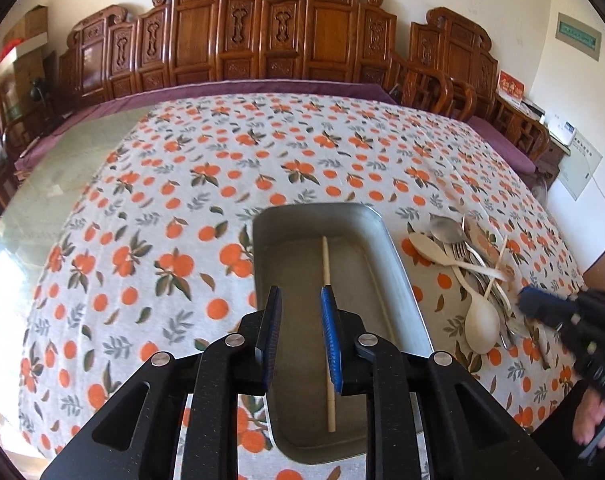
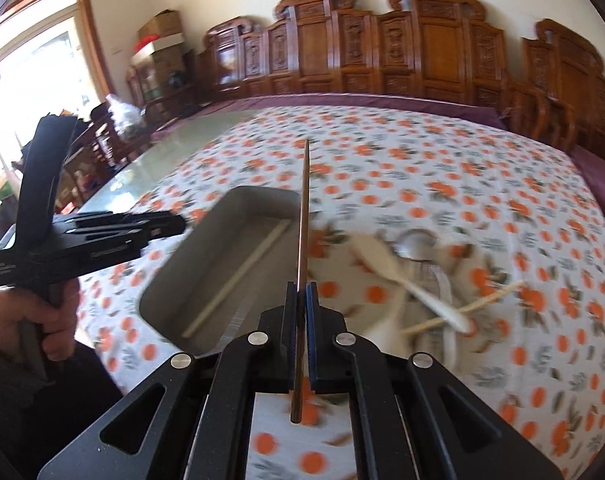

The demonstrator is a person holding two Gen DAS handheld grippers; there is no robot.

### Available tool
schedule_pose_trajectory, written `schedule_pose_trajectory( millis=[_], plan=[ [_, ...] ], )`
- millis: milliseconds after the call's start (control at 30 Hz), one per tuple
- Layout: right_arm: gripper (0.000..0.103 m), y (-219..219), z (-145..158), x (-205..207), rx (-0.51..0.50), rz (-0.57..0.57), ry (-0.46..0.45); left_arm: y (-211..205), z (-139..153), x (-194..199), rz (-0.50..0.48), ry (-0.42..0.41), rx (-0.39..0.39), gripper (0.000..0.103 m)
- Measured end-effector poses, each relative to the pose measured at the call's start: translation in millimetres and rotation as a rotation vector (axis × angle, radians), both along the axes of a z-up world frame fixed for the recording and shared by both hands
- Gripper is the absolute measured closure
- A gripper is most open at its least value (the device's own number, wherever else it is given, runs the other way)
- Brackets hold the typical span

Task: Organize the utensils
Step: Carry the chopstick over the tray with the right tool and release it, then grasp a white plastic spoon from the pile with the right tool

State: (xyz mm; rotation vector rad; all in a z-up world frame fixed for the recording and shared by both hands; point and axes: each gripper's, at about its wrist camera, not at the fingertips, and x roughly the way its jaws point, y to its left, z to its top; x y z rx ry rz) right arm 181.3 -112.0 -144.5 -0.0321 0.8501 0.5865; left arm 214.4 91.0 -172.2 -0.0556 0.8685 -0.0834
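At centre frame of the left wrist view, the left tool point(image 1: 301, 320) hangs with jaws apart and nothing gripped, above a metal tray point(image 1: 398, 280) holding one pale chopstick point(image 1: 325, 264). The right tool point(image 2: 301, 312) is clamped on a dark chopstick point(image 2: 303, 216). Remaining utensils point(image 1: 470, 264) lie piled on the surface point(image 1: 150, 208), lower right of the tray.

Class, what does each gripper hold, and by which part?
Right gripper clamps a dark chopstick near its thick end. Left gripper holds nothing.
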Motion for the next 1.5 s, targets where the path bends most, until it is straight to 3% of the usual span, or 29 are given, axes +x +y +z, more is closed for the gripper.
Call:
schedule_pose_trajectory(
  millis=[267,600,833,1033,1233,1500],
  plan=[
    [0.097,58.4,-14.8,6.7,0.009,0.046,0.106,16.8,8.3,-4.4,0.018,-0.035,-0.009,0.085],
    [0.097,88.4,-35.0,20.2,0.006,0.044,0.204,29.2,7.4,-5.5,0.037,-0.035,-0.02,0.085],
    [0.094,95.3,-43.8,26.2,0.007,0.034,0.212,29.1,8.2,-5.9,0.037,-0.036,-0.022,0.085],
    [0.094,68.8,-31.5,21.6,0.072,0.041,0.163,18.6,4.6,-3.1,0.012,-0.022,-0.021,0.085],
    [0.087,14.0,-4.1,20.3,0.036,0.013,0.036,-14.1,4.3,-3.3,-0.063,-0.023,-0.015,0.084],
    [0.086,-59.4,-3.5,42.0,-0.075,-0.067,-0.058,-47.4,2.1,-3.1,-0.122,-0.016,-0.023,0.068]
  ],
)
